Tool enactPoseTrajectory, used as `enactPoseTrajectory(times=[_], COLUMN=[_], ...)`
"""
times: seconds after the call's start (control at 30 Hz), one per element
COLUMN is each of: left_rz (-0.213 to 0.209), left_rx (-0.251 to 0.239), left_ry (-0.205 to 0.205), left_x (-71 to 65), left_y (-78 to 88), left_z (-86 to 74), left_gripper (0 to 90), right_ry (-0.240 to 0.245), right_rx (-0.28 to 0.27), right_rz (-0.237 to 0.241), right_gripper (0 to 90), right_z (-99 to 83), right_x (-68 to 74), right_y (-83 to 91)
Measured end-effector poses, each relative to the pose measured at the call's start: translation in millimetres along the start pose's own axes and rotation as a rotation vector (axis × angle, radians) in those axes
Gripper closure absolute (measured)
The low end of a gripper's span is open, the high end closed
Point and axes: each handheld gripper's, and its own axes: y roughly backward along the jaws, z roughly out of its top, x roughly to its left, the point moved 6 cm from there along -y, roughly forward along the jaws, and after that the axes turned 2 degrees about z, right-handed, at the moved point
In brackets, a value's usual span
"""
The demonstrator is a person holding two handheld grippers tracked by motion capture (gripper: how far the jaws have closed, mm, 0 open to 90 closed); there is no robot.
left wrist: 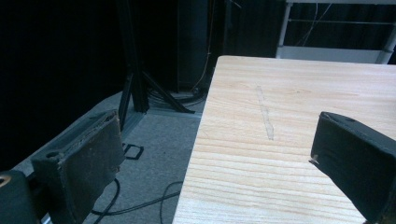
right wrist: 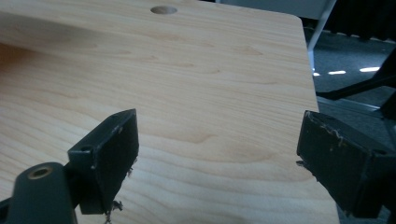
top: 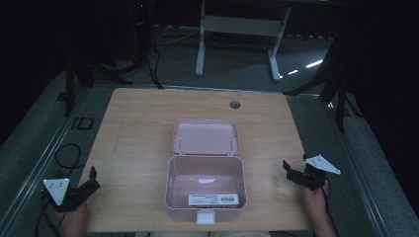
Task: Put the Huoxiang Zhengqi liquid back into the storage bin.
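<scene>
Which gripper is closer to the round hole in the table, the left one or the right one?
Right. The right gripper is at the table's right edge, on the same half as the hole. The left gripper is at the near left corner, farther away diagonally.

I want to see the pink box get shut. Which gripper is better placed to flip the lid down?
Probably right. The right gripper is open and sits closer to the pink box and its lid; the left gripper, also open, hangs off the table's near-left corner.
</scene>
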Motion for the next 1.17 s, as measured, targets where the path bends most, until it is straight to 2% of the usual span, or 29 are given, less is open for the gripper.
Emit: enactPoseTrajectory(times=[0.1,0.23,0.43,0.53,0.7,0.93,1.17], left_rz=[-0.001,0.001,-0.001,0.001,0.004,0.003,0.004], left_rx=[-0.001,-0.003,0.0,-0.005,-0.008,-0.011,-0.013], left_ry=[0.0,-0.004,-0.013,-0.004,-0.002,0.003,0.008], left_x=[-0.1,-0.7,-1.6,-0.9,-0.3,0.0,0.2], left_y=[0.1,0.3,0.4,0.5,1.0,1.4,1.5], left_z=[0.0,-0.1,-0.3,0.0,0.1,0.2,0.3], left_gripper=[2.6,2.6,2.6,2.6,2.6,2.6,2.6], right_ry=[0.02,0.011,-0.008,-0.008,0.021,-0.026,0.001], right_rx=[-0.002,-0.046,-0.084,-0.08,-0.067,-0.07,-0.042], right_rz=[-0.023,-0.052,-0.047,-0.054,-0.063,-0.087,-0.088], right_gripper=[12.2,12.2,12.5,12.5,12.4,12.5,12.5], right_z=[-2.2,-0.4,1.2,1.3,2.5,4.2,2.1], right_x=[0.1,0.8,-1.4,-3.9,-2.1,-10.3,-8.0], right_y=[0.7,3.8,6.1,4.2,-2.3,-7.4,-10.1])
